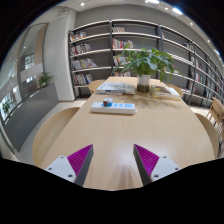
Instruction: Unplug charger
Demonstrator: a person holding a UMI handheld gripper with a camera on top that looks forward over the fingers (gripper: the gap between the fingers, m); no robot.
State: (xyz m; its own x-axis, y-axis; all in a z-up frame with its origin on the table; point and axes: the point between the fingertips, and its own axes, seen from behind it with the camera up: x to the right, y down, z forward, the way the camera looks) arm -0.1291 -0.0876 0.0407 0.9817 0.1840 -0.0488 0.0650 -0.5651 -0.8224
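White strip (113, 107) lies flat mid-table, beyond the fingers — likely a power strip, the sort of thing a charger plugs into. Too small to make out a plug or cable on it; the charger itself cannot be picked out for certain. A small red-brown object (107, 101) sits on or just behind the strip, possibly the plug body, but that is a guess.

Gripper (112, 163) hangs low over the near end of the table (70, 135), fingers spread wide with nothing between them, magenta pads (80, 158) facing inward. Well apart from the strip, roughly in line with it. The wide stance suits an approach: room to straddle a plug before pinching.

Judgement: task not yet begun; reach comes first.

Beyond the strip, papers or books (113, 88) lie flat, and a potted plant (148, 65) stands at the far end, clear of the line of approach. Chair (212, 112) to one side. Bookshelves (105, 50) fill the back wall.
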